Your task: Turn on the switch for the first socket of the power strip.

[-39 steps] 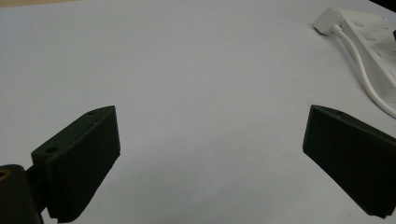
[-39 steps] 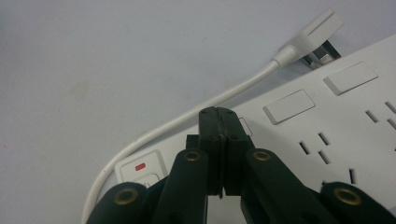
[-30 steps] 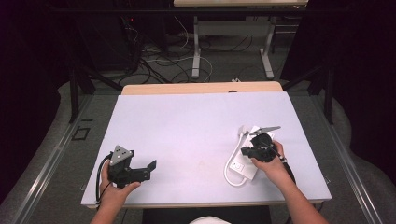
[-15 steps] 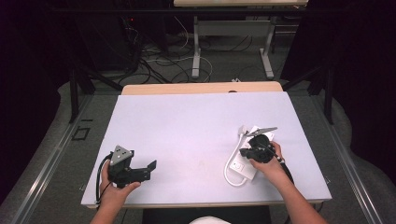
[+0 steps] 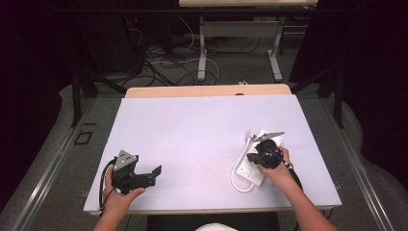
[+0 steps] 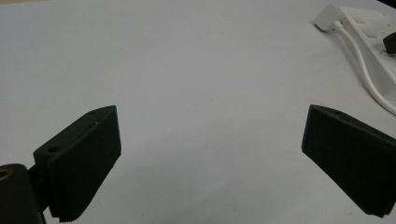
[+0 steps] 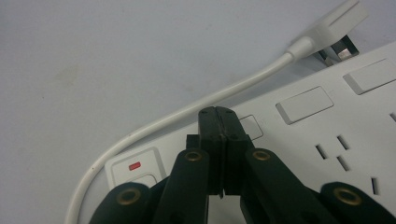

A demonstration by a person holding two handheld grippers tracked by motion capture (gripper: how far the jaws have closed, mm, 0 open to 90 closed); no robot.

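Note:
A white power strip [image 5: 248, 174] lies on the right side of the table, with its white cable [image 7: 187, 112] looping round to a plug [image 7: 334, 23] at its far end. My right gripper [image 7: 219, 112] is shut with nothing between its jaws. Its tips point down at a rocker switch [image 7: 254, 127] on the power strip [image 7: 327, 121]; whether they touch it I cannot tell. Beside it is a switch with a red mark [image 7: 135, 167]. In the high view the right gripper [image 5: 257, 158] stands over the strip. My left gripper [image 5: 155, 174] rests near the front left edge, open and holding nothing, as the left gripper [image 6: 210, 112] view confirms.
The pale table top [image 5: 192, 130] is bare between the two hands. In the left gripper view the power strip [image 6: 369, 28] and its cable [image 6: 366, 70] lie at the far right. Beyond the table are desk legs [image 5: 202, 48] and floor cables [image 5: 163, 62].

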